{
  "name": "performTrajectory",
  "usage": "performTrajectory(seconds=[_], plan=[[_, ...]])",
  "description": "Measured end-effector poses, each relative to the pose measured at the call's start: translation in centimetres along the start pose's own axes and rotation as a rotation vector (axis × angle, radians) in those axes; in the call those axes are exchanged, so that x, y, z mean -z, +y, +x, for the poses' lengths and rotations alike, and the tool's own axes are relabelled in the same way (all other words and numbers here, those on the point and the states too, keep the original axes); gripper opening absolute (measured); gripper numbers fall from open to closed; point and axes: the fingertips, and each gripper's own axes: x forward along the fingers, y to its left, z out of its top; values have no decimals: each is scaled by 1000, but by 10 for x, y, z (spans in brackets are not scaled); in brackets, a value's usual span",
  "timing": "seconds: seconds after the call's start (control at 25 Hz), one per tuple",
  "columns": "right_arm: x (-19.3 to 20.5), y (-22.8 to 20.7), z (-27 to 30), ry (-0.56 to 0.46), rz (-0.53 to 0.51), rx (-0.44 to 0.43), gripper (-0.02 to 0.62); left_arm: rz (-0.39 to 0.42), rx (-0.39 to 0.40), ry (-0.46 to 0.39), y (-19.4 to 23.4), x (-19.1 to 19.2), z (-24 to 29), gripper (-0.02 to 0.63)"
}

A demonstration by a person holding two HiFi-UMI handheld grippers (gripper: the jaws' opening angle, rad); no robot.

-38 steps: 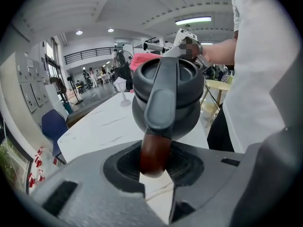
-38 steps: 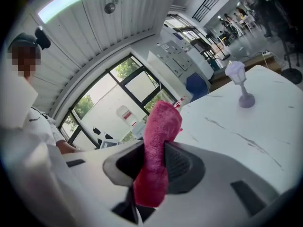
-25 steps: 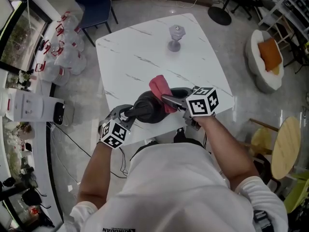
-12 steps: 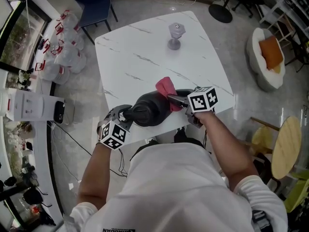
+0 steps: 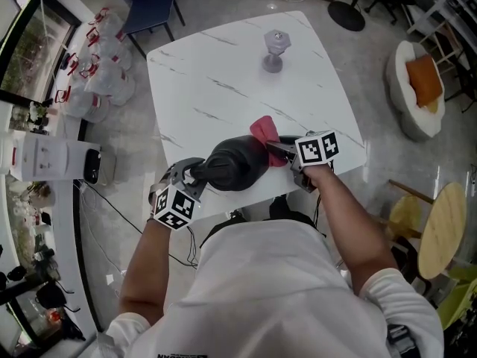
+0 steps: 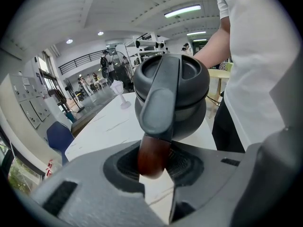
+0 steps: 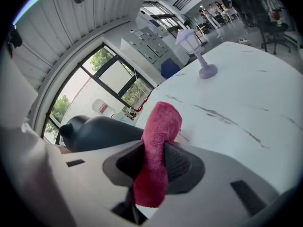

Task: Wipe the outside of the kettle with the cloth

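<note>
At the left of the head view, the left gripper [image 5: 191,173] with its square-marker cube reaches toward the near edge of the white marble-patterned table [image 5: 216,80]; in the left gripper view its jaws are clamped on the brown rounded end of the handle [image 6: 152,156] of the dark grey rounded kettle [image 5: 235,164]. The kettle is tipped over toward this gripper, so its lid [image 6: 171,74] faces the camera and the grey handle arches over it down into the jaws. It sits over the table's near edge, in front of the person's white shirt; whether its body rests on the tabletop cannot be told. Just right of it, a red fluffy cloth [image 5: 264,130] lies against the kettle's far right side. The right gripper [image 5: 283,152] has its jaws closed on this cloth, a fold pinched upright between the pads [image 7: 179,161]. Well beyond, near the table's far edge, stands a clear stemmed glass [image 5: 274,51]
</note>
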Motion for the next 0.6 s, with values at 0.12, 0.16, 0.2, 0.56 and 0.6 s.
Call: performTrajectory(seconds=[0.12,0.16,0.2,0.56,0.6], plan=[[6,-9,1,13,31,9,117,5,-2,2,1,-2,1,112],[8,-13,2,18,36,13,115,9,-3,3,1,-2,1,112],[9,-16,2,24,40,17,117,14,-2,4,1,-3,1,112],[37,-45,-2,112,30,102,117,118,4,31,-2,-5,4,112],[35,-43,-4,104,25,101,117,131,4,33,-2,-5,4,112]])
